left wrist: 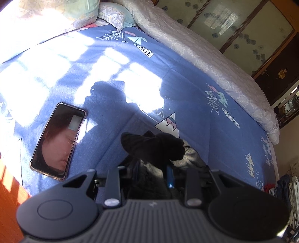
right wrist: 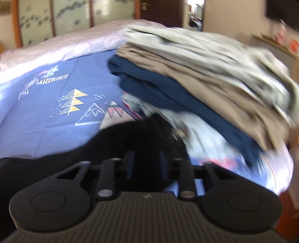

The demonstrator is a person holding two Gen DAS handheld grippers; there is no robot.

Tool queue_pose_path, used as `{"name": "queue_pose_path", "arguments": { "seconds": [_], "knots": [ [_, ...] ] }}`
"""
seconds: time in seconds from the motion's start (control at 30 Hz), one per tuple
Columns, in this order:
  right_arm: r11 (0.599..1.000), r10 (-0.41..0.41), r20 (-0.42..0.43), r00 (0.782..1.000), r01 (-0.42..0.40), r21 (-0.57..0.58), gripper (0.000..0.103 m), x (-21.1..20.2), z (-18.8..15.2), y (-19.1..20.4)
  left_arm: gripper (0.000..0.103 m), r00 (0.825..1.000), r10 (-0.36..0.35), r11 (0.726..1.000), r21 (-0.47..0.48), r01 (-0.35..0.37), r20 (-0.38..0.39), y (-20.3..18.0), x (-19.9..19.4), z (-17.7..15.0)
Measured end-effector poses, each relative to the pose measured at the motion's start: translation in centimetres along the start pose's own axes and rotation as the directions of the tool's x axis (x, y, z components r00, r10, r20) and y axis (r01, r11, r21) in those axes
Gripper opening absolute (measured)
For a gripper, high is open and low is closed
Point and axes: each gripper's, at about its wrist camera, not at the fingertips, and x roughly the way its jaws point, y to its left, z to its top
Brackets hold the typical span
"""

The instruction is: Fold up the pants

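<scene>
The pants [left wrist: 153, 145] are black with a grey fleecy lining and sit bunched on the blue patterned bedsheet [left wrist: 196, 97]. My left gripper [left wrist: 151, 168] is shut on this bunch. Its fingertips are buried in the cloth, and only one blue pad [left wrist: 169, 180] shows. In the blurred right wrist view the black pants [right wrist: 115, 138] drape from the left edge up over my right gripper [right wrist: 147, 158]. A ridge of the fabric fills the gap between its fingers, which stand apart. Whether the pads press on the cloth is hidden.
A phone [left wrist: 58, 140] lies face up on the sheet, left of the pants. Pillows [left wrist: 56, 15] and a pale quilt [left wrist: 205, 61] run along the far side of the bed. A stack of folded grey, beige and navy clothes [right wrist: 205, 74] sits just right of my right gripper.
</scene>
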Motion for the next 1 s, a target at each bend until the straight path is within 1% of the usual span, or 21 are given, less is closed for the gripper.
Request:
{"name": "queue_pose_path", "arguments": {
  "seconds": [0.03, 0.1, 0.13, 0.17, 0.2, 0.23, 0.27, 0.3, 0.33, 0.4, 0.47, 0.5, 0.6, 0.63, 0.7, 0.77, 0.83, 0.9, 0.97, 1.0],
  "knots": [
    [0.999, -0.029, 0.003, 1.000, 0.029, -0.033, 0.046, 1.4, 0.4, 0.5, 0.027, 1.000, 0.006, 1.000, 0.003, -0.006, 0.000, -0.1, 0.0, 0.0],
    [0.986, -0.116, -0.008, 0.993, 0.114, -0.119, 0.046, 4.7, 0.9, 1.5, 0.027, 1.000, 0.016, 1.000, 0.008, -0.016, -0.004, -0.3, 0.2, 0.1],
    [0.976, -0.149, -0.040, 0.988, 0.141, -0.166, 0.046, 5.9, 1.2, 2.0, 0.027, 1.000, 0.018, 1.000, 0.007, -0.018, -0.005, -0.3, 0.2, 0.2],
    [0.972, -0.149, -0.069, 0.986, 0.133, -0.194, 0.045, 7.2, 1.1, 2.2, 0.027, 1.000, 0.018, 1.000, 0.006, -0.018, -0.005, -0.3, 0.3, 0.3],
    [0.971, -0.136, -0.092, 0.986, 0.114, -0.212, 0.033, 8.2, 0.7, 2.4, 0.027, 1.000, 0.019, 1.000, 0.005, -0.019, -0.005, -0.2, 0.3, 0.4],
    [0.971, -0.128, -0.086, 0.988, 0.107, -0.212, 0.025, 8.4, 0.4, 2.6, 0.027, 1.000, 0.021, 1.000, 0.006, -0.021, -0.004, -0.2, 0.4, 0.5],
    [0.967, -0.136, -0.075, 0.988, 0.116, -0.226, 0.022, 8.3, 0.3, 2.9, 0.027, 1.000, 0.024, 1.000, 0.007, -0.024, -0.003, -0.3, 0.5, 0.6],
    [0.967, -0.124, -0.074, 0.990, 0.104, -0.232, 0.015, 7.9, 0.4, 3.2, 0.027, 1.000, 0.028, 1.000, 0.010, -0.028, 0.000, -0.3, 0.7, 0.7],
    [0.970, -0.112, -0.060, 0.992, 0.097, -0.221, 0.014, 7.1, 0.7, 3.3, 0.027, 1.000, 0.031, 0.999, 0.007, -0.031, 0.004, -0.2, 0.8, 1.0],
    [0.968, -0.087, 0.039, 0.995, 0.094, -0.232, 0.014, 4.5, 2.1, 4.2, 0.027, 0.999, 0.025, 1.000, -0.014, -0.024, 0.021, 0.1, 0.9, 1.9],
    [0.968, -0.052, 0.152, 0.987, 0.087, -0.234, 0.014, 1.6, 4.9, 5.0, 0.027, 0.999, 0.010, 0.999, -0.041, -0.008, 0.047, 0.5, 1.1, 3.1],
    [0.972, -0.034, 0.210, 0.977, 0.081, -0.220, 0.013, 0.4, 7.0, 5.2, 0.027, 0.998, 0.004, 0.999, -0.047, -0.001, 0.056, 0.5, 1.2, 3.7],
    [0.985, -0.012, 0.360, 0.933, 0.073, -0.158, 0.013, -1.7, 13.5, 5.5, 0.027, 0.996, -0.004, 0.999, -0.052, 0.008, 0.084, 0.3, 2.2, 6.0],
    [0.988, -0.007, 0.391, 0.920, 0.067, -0.140, 0.014, -1.8, 15.7, 5.6, 0.027, 0.996, -0.003, 0.998, -0.055, 0.008, 0.094, 0.2, 2.5, 6.7],
    [0.992, -0.024, 0.442, 0.896, 0.078, -0.104, 0.014, -1.3, 19.4, 6.1, 0.027, 0.992, 0.008, 0.997, -0.074, 0.001, 0.128, 0.1, 3.5, 8.5],
    [0.994, -0.049, 0.461, 0.886, 0.089, -0.065, 0.014, 0.4, 22.7, 6.6, 0.027, 0.987, 0.010, 0.994, -0.109, 0.008, 0.163, 0.2, 4.8, 10.4],
    [0.995, -0.073, 0.448, 0.891, 0.099, -0.034, 0.014, 3.2, 25.2, 7.3, 0.027, 0.983, 0.018, 0.990, -0.144, 0.009, 0.184, 0.1, 6.7, 12.3],
    [0.993, -0.096, 0.406, 0.909, 0.113, -0.018, 0.014, 6.3, 26.8, 8.5, 0.027, 0.981, 0.041, 0.989, -0.149, -0.012, 0.192, -0.6, 9.4, 14.0],
    [0.991, -0.126, 0.345, 0.930, 0.134, 0.000, 0.018, 10.8, 27.5, 10.4, 0.029, 0.979, 0.083, 0.989, -0.133, -0.059, 0.184, -1.7, 13.3, 15.3],
    [0.990, -0.133, 0.310, 0.942, 0.138, 0.008, 0.025, 12.7, 27.3, 11.4, 0.036, 0.979, 0.109, 0.989, -0.116, -0.090, 0.175, -2.3, 15.3, 15.5]
  ]
}}
